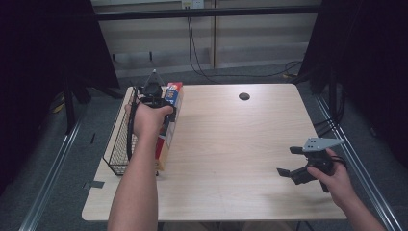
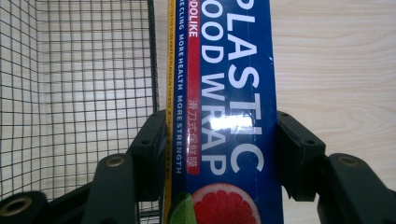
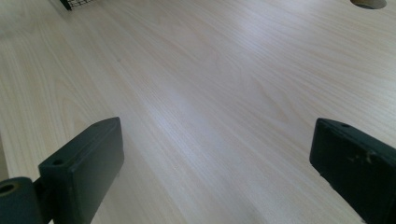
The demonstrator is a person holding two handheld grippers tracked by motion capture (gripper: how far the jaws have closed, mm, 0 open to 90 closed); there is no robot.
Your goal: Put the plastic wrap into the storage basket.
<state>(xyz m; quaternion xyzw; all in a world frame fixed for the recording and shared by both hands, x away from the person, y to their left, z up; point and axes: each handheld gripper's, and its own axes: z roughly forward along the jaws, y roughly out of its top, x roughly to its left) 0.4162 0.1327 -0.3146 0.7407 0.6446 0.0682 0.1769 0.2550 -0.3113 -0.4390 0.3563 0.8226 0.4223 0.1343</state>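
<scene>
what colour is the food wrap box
Mostly dark blue food wrap box, white lettering; clearest in left gripper view.

left claw (image 1: pixel 159 103): on wrap box (image 1: pixel 169 120) beside basket (image 1: pixel 120 144) | right claw (image 1: pixel 288 172): open

The left forearm (image 1: pixel 133 187) reaches from the near edge toward the far left of the surface (image 1: pixel 231 144), its hand (image 1: pixel 146 118) wrapped around the left gripper (image 1: pixel 153 96) from above. That gripper points downward, grey plate on top, and its jaws are clamped with both pads pressed flat against what sits between them. The right hand (image 1: pixel 337 180) rests low at the near right corner, holding the right gripper (image 1: pixel 300 168) roughly level and aimed leftward. In the right gripper view, its jaws stand spread wide apart with nothing between them.
</scene>
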